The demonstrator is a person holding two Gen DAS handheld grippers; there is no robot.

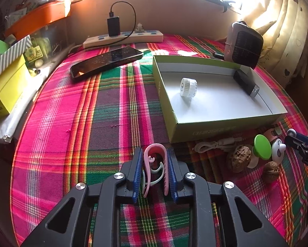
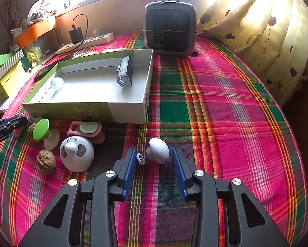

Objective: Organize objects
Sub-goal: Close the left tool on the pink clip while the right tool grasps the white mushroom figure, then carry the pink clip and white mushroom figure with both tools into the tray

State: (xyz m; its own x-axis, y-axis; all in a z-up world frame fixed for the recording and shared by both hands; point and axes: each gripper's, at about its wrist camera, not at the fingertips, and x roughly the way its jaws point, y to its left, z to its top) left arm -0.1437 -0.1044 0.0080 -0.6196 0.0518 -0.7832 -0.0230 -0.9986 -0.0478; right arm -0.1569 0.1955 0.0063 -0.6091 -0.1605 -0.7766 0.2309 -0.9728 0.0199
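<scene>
Grippers at two small things on the plaid surface.

Left gripper (image 1: 155, 164) has its fingers clamped on a pink clip (image 1: 155, 160), near-left of the box (image 1: 226, 123). Right gripper (image 2: 154, 164) has its fingers apart around a white mushroom charm (image 2: 157, 150), touching neither side. Box holds a white cap (image 1: 188, 87) and a black block (image 1: 245, 83).

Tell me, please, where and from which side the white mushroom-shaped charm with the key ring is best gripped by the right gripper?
Grip the mushroom charm across its rounded cap, coming down from above and behind with the right gripper, one pad on each side. The cap is its widest, firmest part and already sits between the open pads. The small key ring lies toward the left pad; I would keep it out of the pinch.
</scene>
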